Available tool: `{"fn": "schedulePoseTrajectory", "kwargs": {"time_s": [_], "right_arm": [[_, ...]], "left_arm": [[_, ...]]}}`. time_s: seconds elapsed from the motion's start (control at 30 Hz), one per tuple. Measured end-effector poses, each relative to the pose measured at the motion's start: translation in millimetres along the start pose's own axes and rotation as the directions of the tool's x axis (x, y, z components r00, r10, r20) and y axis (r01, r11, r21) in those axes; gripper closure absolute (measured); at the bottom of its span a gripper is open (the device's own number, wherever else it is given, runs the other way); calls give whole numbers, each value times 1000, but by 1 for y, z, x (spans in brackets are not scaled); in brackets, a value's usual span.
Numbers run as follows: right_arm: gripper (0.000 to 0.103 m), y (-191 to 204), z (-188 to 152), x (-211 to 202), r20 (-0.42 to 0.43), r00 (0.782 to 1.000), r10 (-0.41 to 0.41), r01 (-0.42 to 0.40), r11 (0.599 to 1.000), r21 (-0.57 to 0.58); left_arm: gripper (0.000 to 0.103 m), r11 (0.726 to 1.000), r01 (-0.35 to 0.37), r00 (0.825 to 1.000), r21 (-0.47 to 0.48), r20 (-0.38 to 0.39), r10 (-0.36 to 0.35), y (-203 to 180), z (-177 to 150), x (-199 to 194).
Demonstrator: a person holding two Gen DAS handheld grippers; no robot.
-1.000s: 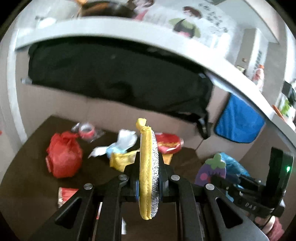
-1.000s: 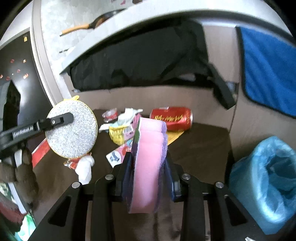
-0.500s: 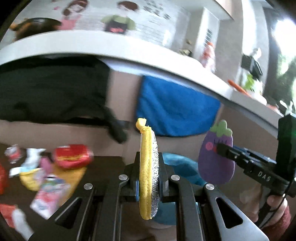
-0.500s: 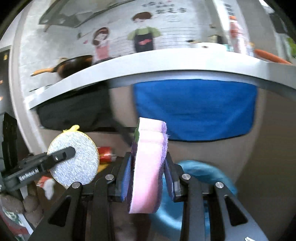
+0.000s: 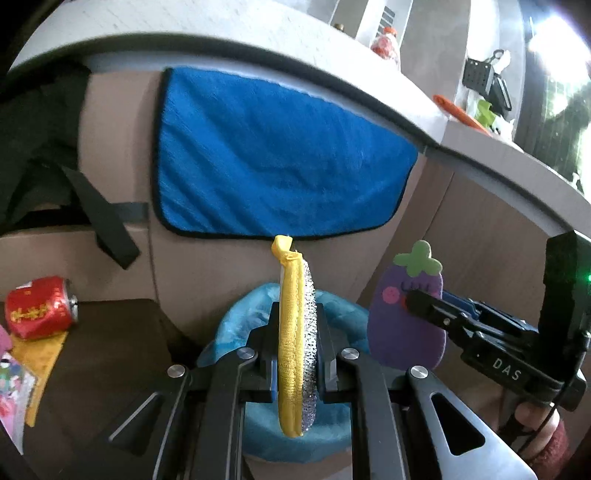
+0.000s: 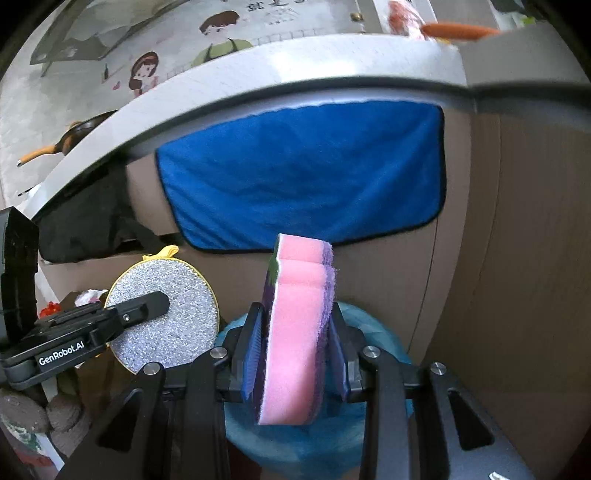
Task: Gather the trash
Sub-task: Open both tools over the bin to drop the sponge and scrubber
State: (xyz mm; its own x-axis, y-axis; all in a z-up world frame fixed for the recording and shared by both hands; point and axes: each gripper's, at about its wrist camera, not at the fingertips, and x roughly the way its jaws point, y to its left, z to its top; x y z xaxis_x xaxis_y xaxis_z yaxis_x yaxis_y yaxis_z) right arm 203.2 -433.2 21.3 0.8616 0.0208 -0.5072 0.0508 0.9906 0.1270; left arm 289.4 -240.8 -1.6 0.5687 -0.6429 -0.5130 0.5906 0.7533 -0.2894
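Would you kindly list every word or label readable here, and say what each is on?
"DAS": black right gripper, seen from the left wrist.
"GenRobot.AI": black left gripper, seen from the right wrist.
Gold characters on the dented red drink can: too blurred.
Dark characters on the cartoon wall sticker: unreadable.

The round scrubber (image 5: 297,354) has a glittery, rough silver mesh face edged in yellow cloth, the sponge (image 6: 295,343) is soft matt pink foam with a fuzzy purple backing, the blue towel (image 5: 273,162) looks plush, and the blue bin liner (image 6: 373,332) seems thin plastic.
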Motion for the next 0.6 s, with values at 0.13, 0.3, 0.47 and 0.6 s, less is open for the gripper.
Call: {"fn": "schedulePoseTrajectory", "kwargs": {"time_s": [0.13,0.3,0.47,0.6], "right_arm": [[72,-14,-1,15,-19,1000,13,-13,1000,24],[72,-20,0,34,-39,999,26,-24,999,45],[70,-21,-1,48,-58,997,42,-40,998,45],[44,-20,-5,51,-62,997,35,-32,999,44]], "left_arm": [[88,1000,4,1000,2,-24,-4,0,-5,16],[88,1000,2,999,-14,-51,-3,5,-9,32],[77,997,39,996,-62,-76,-43,16,-8,45],[46,990,62,997,-124,-41,-68,33,-2,37]]}}
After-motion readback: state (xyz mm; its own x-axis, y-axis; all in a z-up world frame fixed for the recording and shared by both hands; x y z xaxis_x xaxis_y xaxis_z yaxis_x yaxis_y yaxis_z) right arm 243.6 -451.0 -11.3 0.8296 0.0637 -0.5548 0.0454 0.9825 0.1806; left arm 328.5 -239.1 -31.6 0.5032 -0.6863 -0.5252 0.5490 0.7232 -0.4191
